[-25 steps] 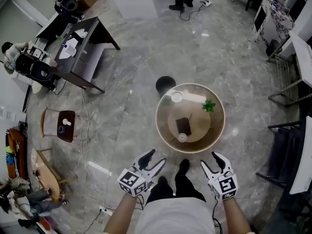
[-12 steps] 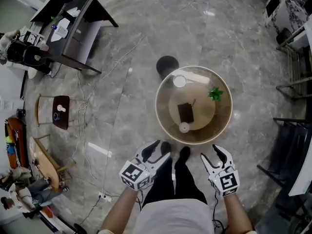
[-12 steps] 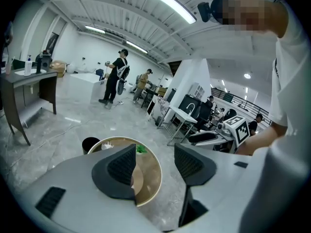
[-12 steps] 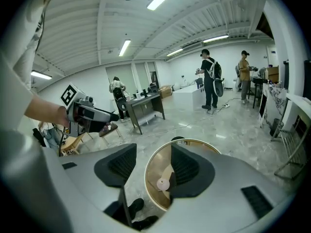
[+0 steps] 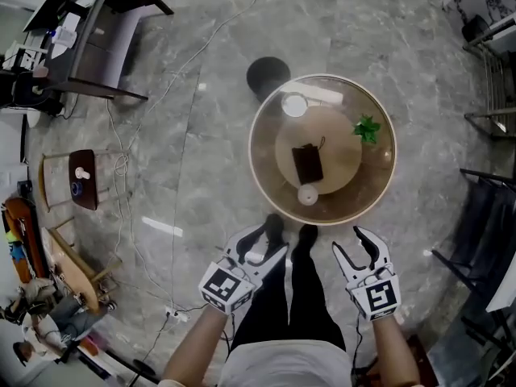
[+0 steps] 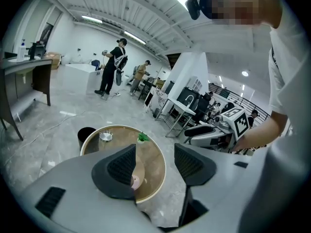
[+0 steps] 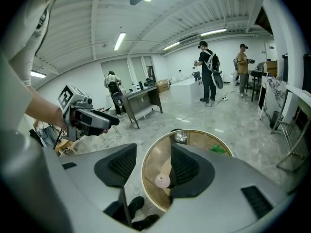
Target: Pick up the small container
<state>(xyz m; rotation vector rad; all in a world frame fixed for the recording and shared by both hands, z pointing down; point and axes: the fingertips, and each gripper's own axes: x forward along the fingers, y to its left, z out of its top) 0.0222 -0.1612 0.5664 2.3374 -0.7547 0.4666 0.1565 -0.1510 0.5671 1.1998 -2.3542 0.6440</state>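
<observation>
A: Claws first. Left gripper [image 5: 270,238]: jaws part-way apart, nothing between them. Right gripper [image 5: 350,243]: jaws apart too, empty. Both are held short of the table [image 5: 260,176], not over it.

B: Target?

A: Container [image 5: 307,194], pale and round, upright at the table's near edge. The top looks like glass over a wooden disc [image 5: 339,160]. From here I can't settle whether the container sits on the glass or below it.

B: Handling?

A: Likely light and rigid. Smooth-sided, so it may slip if pinched high. It's short, so tipping risk seems low. I'd take it across the middle of its side wall, one jaw on each side. Squeeze gently in case it's thin ceramic or wax.

B: Neighbours?

A: Dark box [image 5: 307,163] just beyond it at the centre, near but apart. Plant [image 5: 367,128] toward the right edge. Glass [image 5: 294,105] at the far edge. Bin [image 5: 267,74] off the table, past its far edge.

B: Which claw?

A: Either. The container lies roughly between the two.
</observation>
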